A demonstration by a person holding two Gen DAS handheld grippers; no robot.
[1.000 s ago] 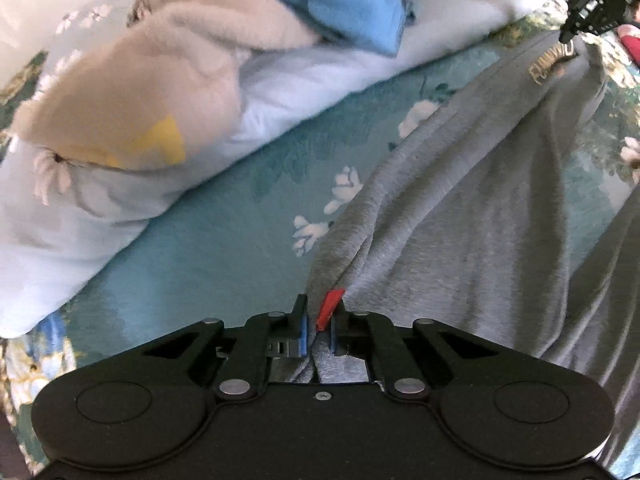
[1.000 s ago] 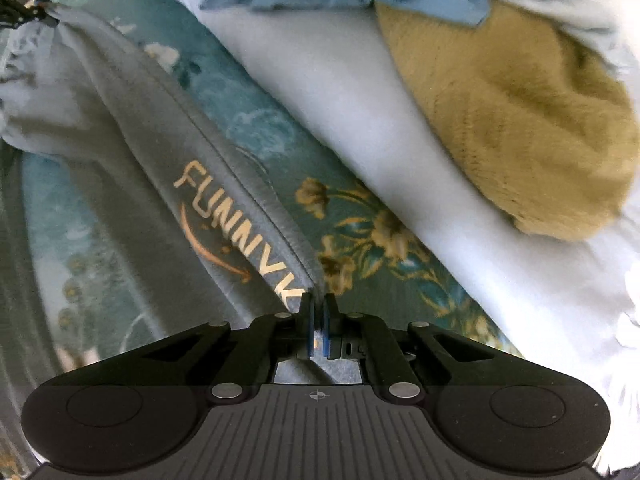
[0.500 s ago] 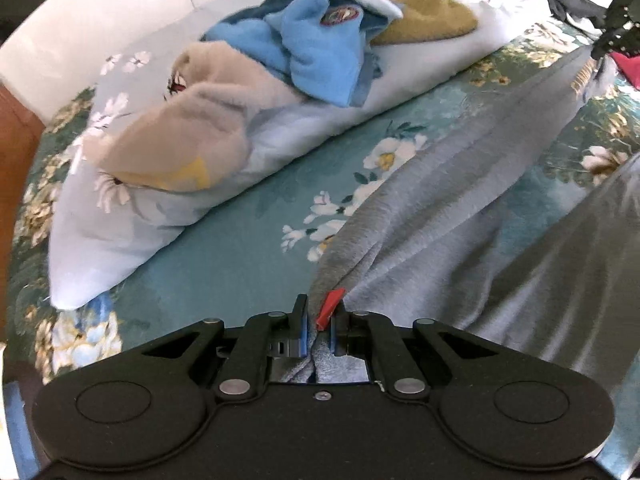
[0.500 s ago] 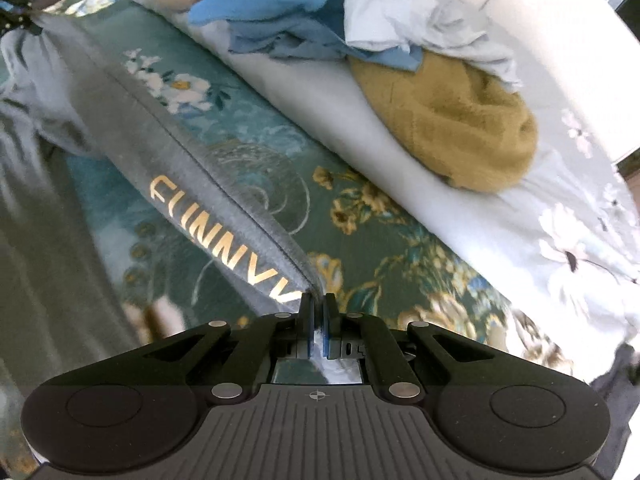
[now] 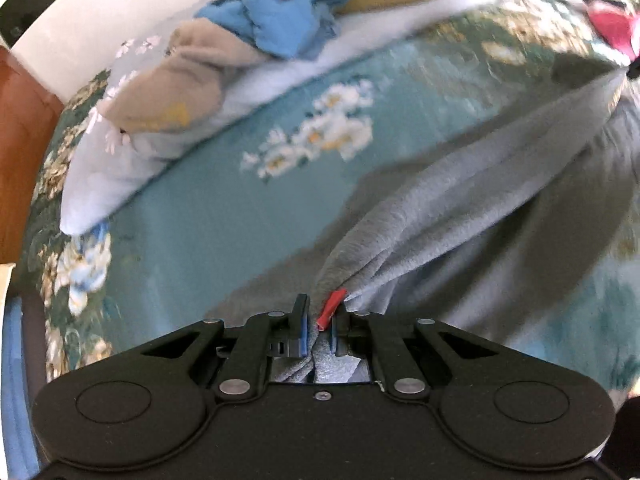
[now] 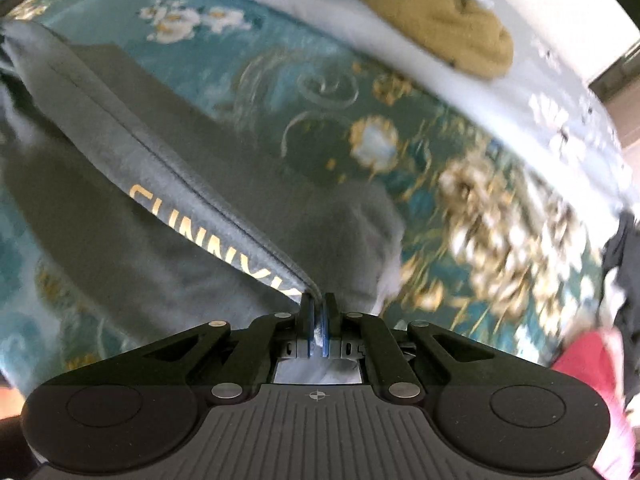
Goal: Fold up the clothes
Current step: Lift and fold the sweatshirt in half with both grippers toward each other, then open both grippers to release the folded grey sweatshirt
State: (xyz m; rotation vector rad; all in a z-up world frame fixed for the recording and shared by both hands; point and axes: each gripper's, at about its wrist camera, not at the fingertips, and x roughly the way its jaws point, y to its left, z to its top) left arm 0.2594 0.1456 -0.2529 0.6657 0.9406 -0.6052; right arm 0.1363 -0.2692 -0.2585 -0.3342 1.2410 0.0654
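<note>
Jaws apparently clamped on grey garment [image 5: 460, 216]

Setting: a bedroom in a home. I am working over a bed covered with a teal floral bedspread [image 5: 224, 216]. At 11 o'clock in my left view lies a pale floral-print pillow [image 5: 132, 160] with loose laundry heaped on it: a beige fleece garment [image 5: 180, 76], a blue garment [image 5: 280, 24], a mustard knitted garment [image 6: 448, 24]. White wall [image 5: 120, 4] behind; reddish-brown wooden furniture [image 5: 20, 128] at 9 o'clock.
</note>
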